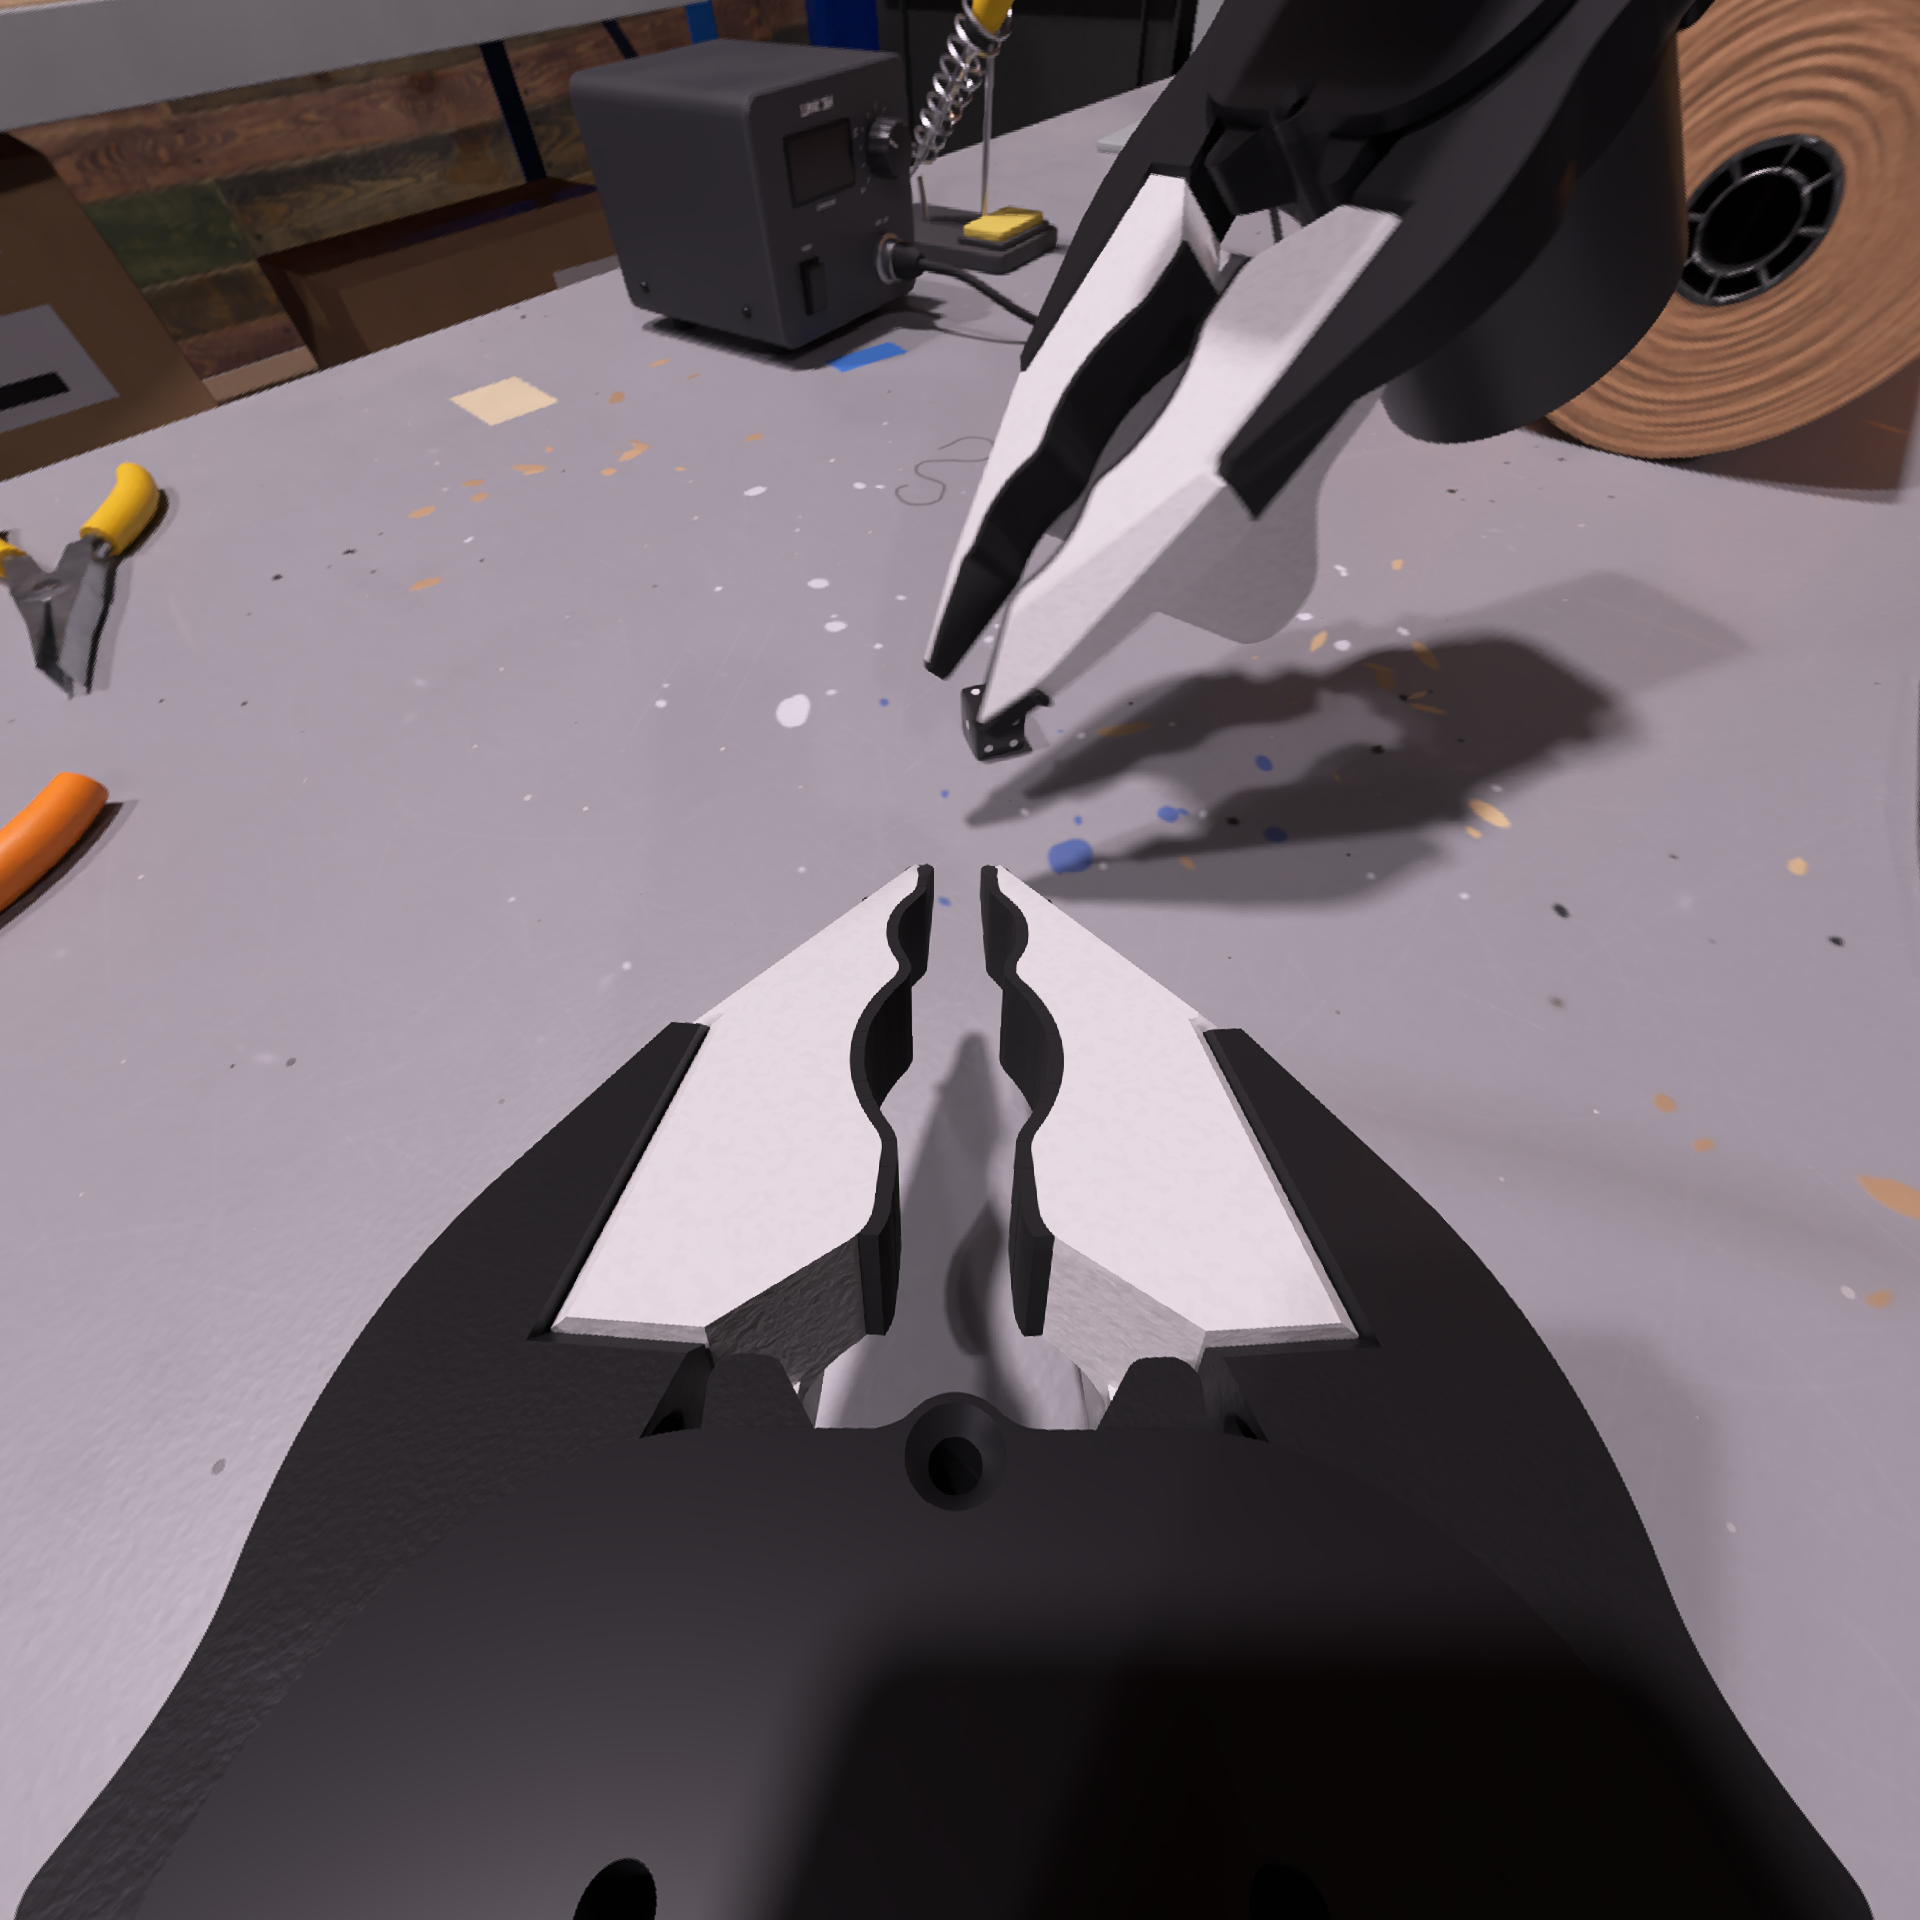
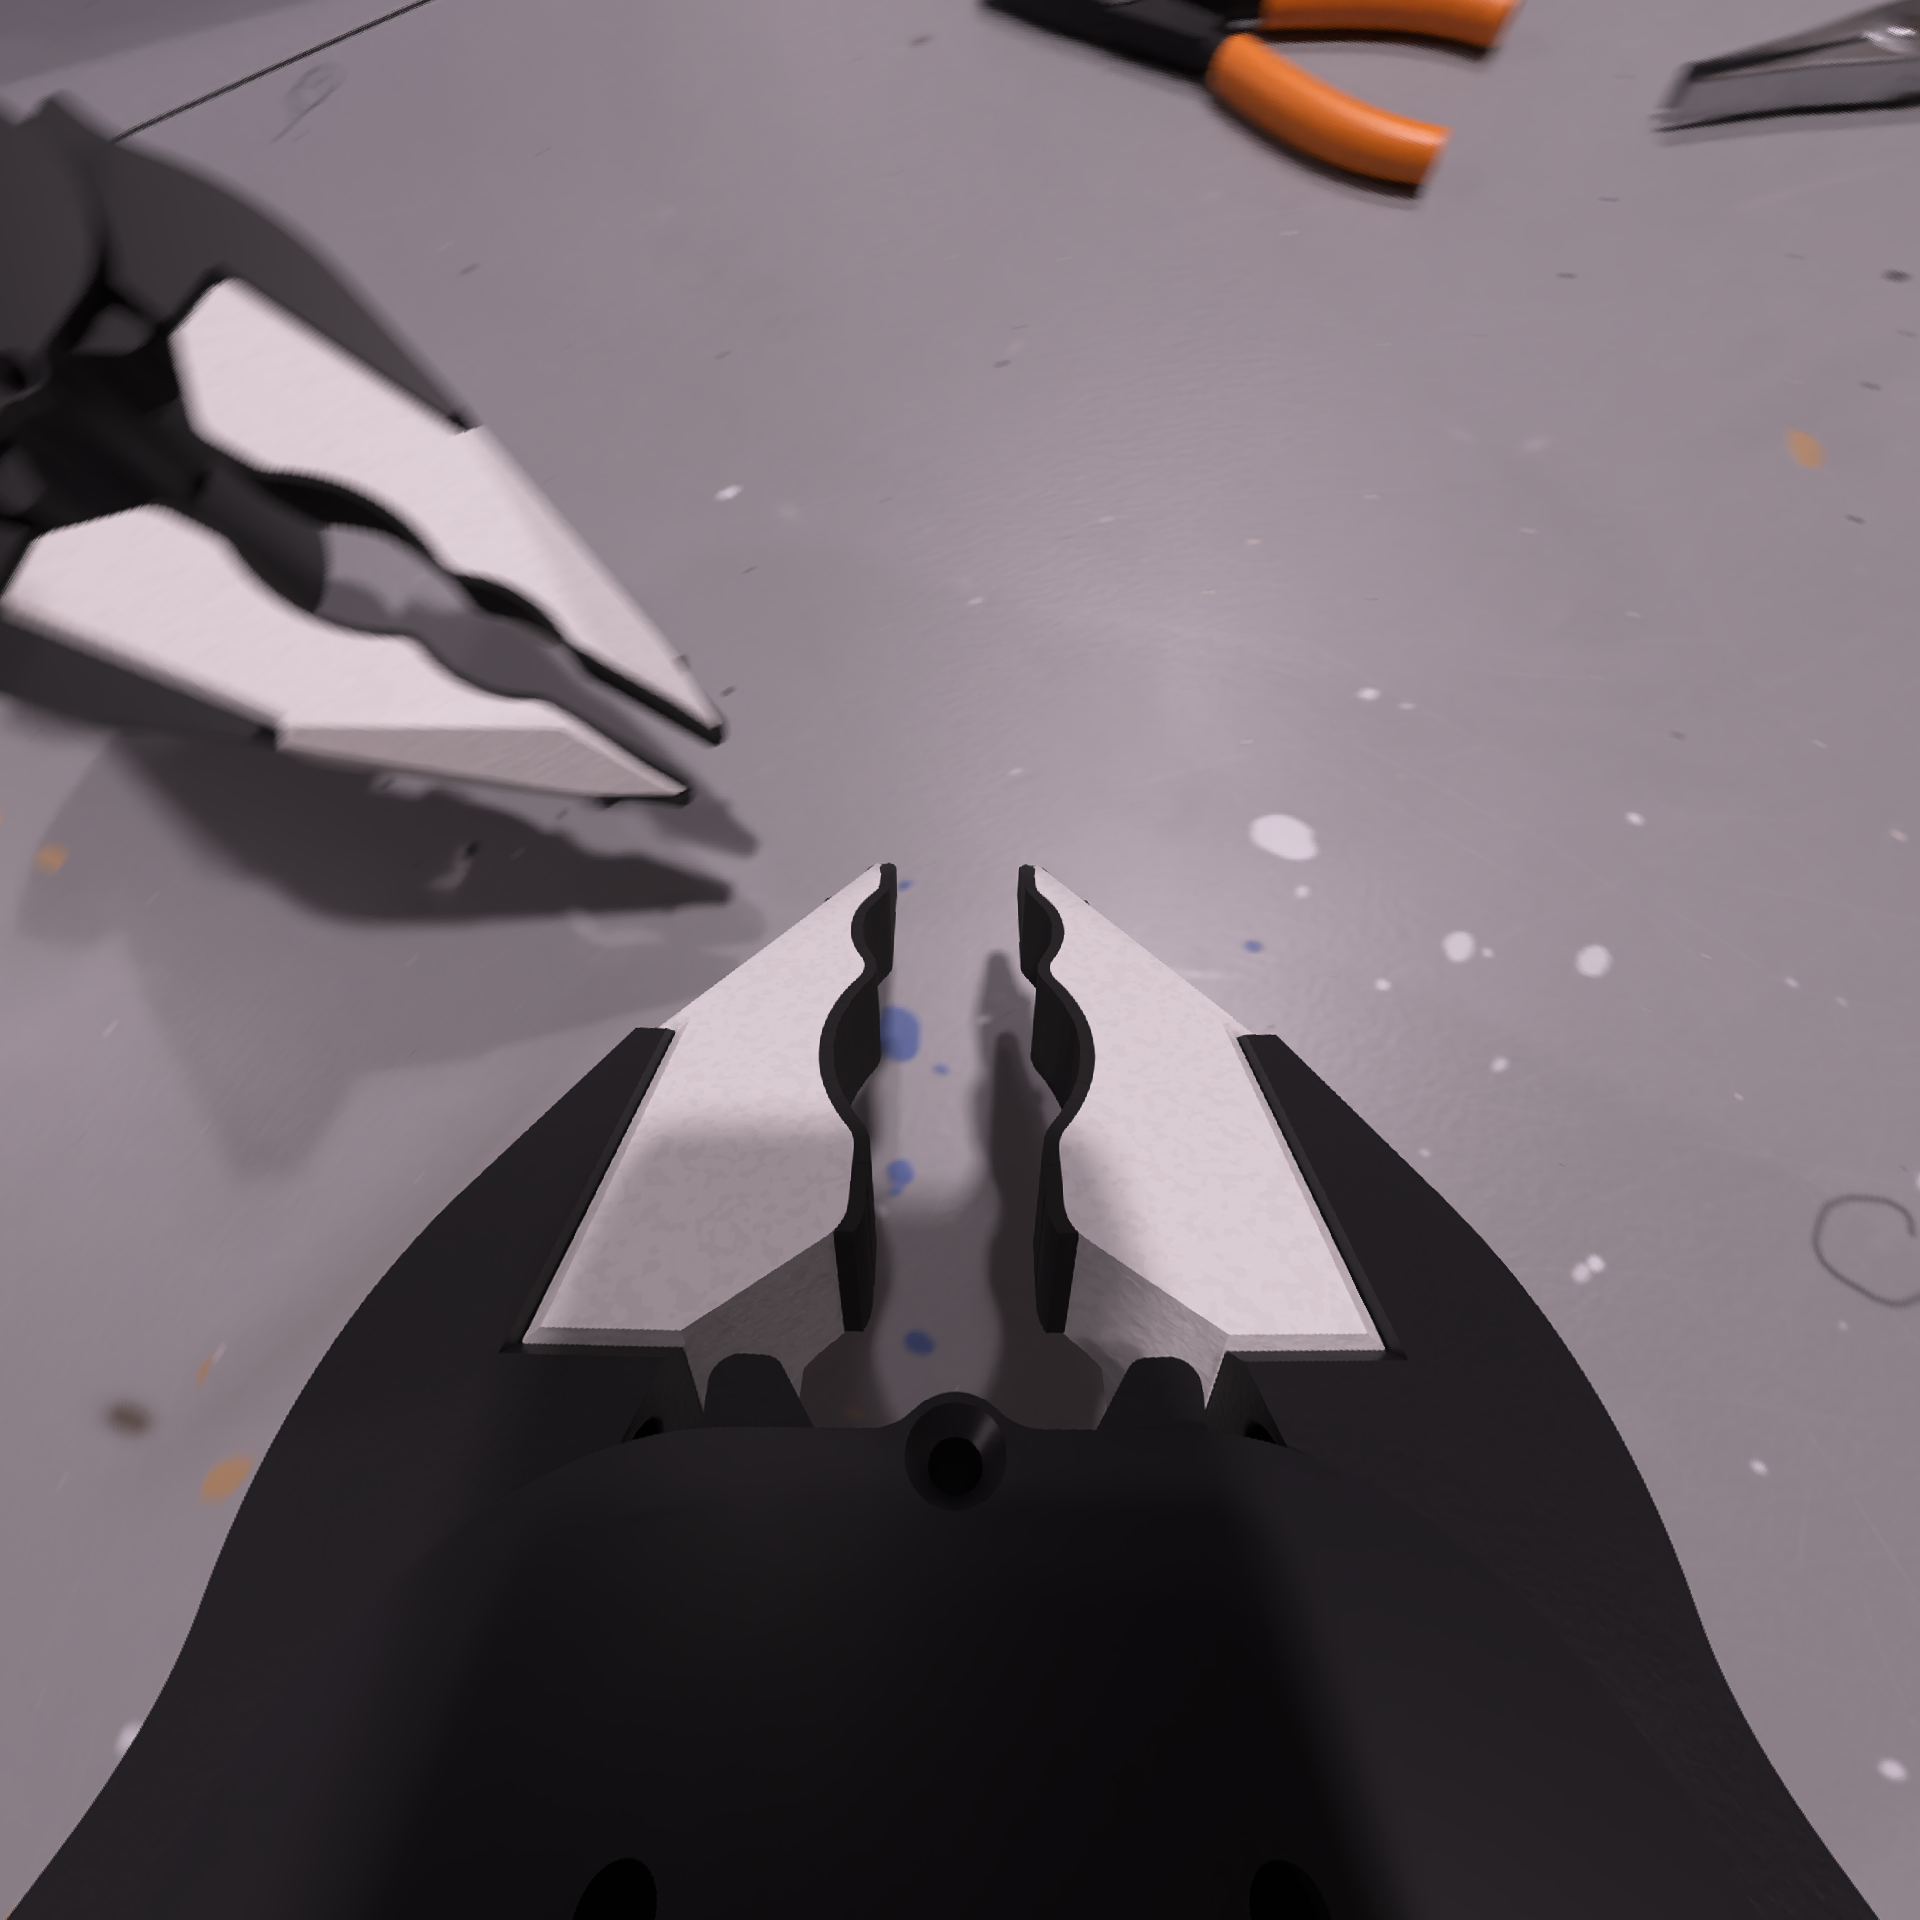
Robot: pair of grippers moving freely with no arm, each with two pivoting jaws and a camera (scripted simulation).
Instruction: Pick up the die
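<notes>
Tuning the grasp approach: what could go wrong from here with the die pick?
1. The right gripper seems to have one fingertip on top of the die rather than straddling it, so closing may flick it away.
2. The die is hidden in the right wrist view, so alignment is blind.
3. The left gripper sits close by, so the two could collide.

Both wrist cameras look down their own fingers, close above the shared speckled grey bench

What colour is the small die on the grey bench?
Black with pale pips, on the small cube-shaped die; the left wrist view shows it best.
</notes>
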